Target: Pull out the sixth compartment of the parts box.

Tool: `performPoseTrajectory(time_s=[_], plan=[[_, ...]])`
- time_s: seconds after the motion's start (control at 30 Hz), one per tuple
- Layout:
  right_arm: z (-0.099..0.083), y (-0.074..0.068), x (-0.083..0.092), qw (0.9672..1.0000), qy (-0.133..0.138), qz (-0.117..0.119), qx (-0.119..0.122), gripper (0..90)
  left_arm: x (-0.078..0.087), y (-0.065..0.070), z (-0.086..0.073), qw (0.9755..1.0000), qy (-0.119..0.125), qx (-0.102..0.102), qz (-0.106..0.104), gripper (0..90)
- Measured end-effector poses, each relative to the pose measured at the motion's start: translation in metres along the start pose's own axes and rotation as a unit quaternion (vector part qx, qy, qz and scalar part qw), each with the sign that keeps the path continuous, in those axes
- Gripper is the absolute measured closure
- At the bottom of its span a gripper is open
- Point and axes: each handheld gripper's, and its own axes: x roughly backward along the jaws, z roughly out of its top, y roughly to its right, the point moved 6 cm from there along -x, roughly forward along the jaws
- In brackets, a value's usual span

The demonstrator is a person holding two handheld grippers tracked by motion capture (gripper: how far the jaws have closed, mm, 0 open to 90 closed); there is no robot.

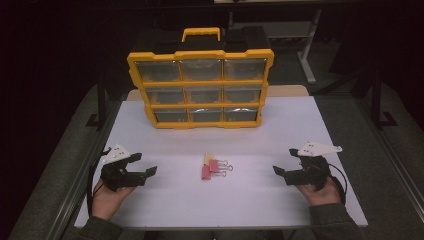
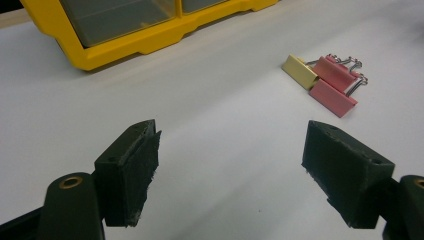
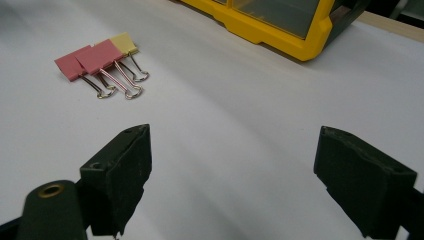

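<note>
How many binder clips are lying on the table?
3, bunched together mid-table in front of the yellow organizer: a yellow binder clip nearest the organizer, a pink clip beside it, and another pink clip on the far side. Smaller ones underneath could be hidden.

The organiser (image 1: 200, 54) is framed in bright yellow, with a black back and drawers of clear, greyish plastic. Three binder clips (image 1: 212, 166) are seen on the table (image 1: 280, 140), which is plain white: two are pink and one is pale yellow (image 2: 299, 71), all with silvery wire handles. Both grippers, left (image 1: 146, 166) and right (image 1: 284, 161), are coloured black, each topped by a light grey plate.
</note>
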Motion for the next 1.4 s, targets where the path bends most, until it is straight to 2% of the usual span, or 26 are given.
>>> performPoseTrajectory(time_s=[0.23,0.27,0.57,0.87,0.93,1.1,1.17,1.3,1.4], plan=[[0.0,0.0,0.0,1.0,-0.001,0.001,0.0,14.3,-0.001,0.001,-0.001,1.0,0.002,0.006,-0.003,22.6],[0.0,0.0,0.0,1.0,0.0,0.001,0.0,14.3,-0.001,0.0,-0.001,1.0,-0.003,-0.004,-0.004,23.1],[0.001,0.0,0.002,1.0,0.003,-0.002,-0.002,14.6,-0.002,0.002,-0.001,0.9999,0.0,-0.007,-0.011,24.0],[0.001,-0.002,0.002,1.0,0.003,-0.003,0.001,14.6,-0.003,0.005,0.001,0.9997,0.004,0.001,-0.024,24.0],[0.002,-0.002,0.005,0.9999,0.008,-0.006,0.002,14.6,-0.004,0.007,0.002,0.9994,0.004,0.005,-0.034,24.1],[0.003,-0.002,0.007,0.9998,0.014,-0.011,0.001,14.7,-0.005,0.01,0.007,0.999,0.002,0.0,-0.045,24.4],[0.003,-0.001,0.008,0.9998,0.015,-0.013,0.006,14.7,-0.009,0.014,0.014,0.9978,0.003,0.0,-0.066,25.9],[0.004,-0.002,0.01,0.9998,0.015,-0.014,0.006,15.0,-0.014,0.02,0.024,0.9957,0.0,-0.002,-0.092,27.4],[0.004,-0.002,0.01,0.9998,0.014,-0.015,0.008,15.0,-0.016,0.023,0.03,0.9948,0.003,0.002,-0.102,29.1]])
